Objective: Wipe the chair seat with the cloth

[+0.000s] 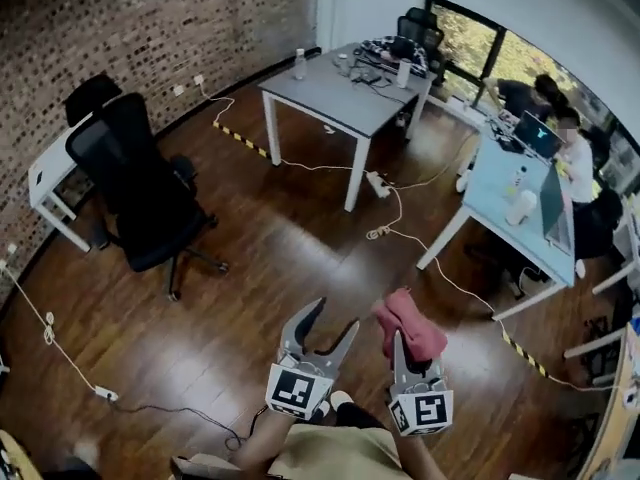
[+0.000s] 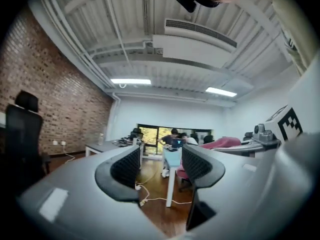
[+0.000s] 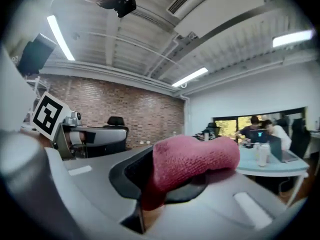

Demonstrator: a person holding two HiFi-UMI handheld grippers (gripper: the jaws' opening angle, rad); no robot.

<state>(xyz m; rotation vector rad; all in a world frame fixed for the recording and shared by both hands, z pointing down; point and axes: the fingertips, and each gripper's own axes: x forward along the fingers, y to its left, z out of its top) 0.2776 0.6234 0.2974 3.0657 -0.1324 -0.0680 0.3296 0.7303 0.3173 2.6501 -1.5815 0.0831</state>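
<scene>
Far left: brick wall (image 1: 150,28). A small white tabletop (image 1: 45,173) stands against it.

Just right of that: black office chair (image 1: 140,193) on the dark wood floor (image 1: 250,268), its back toward the wall. The seat (image 1: 165,248) is bare. A white cable (image 1: 45,333) trails across the floor in front of it.

Centre, far side: grey tabletop (image 1: 335,93) with a bottle (image 1: 299,64) near its left corner and clutter at the far end.

Near, lower centre: left tool (image 1: 335,318), held in the air above the floor with its jaws spread. The left gripper view shows only the room between them, nothing gripped.

Just beside it to the right: right tool (image 1: 412,346), jaws pinching the pink cloth (image 1: 405,318). In the right gripper view the cloth (image 3: 195,161) is bunched between the jaws and bulges out past the tips. It is held in the air, well apart from the chair and not touching the seat.

Right: light blue tabletop (image 1: 505,198) with a laptop (image 1: 538,133) and a white container (image 1: 521,206). Two people (image 1: 560,128) are at its far end, by the window (image 1: 500,53). Yellow-and-black tape (image 1: 525,353) runs along the floor near this tabletop.
</scene>
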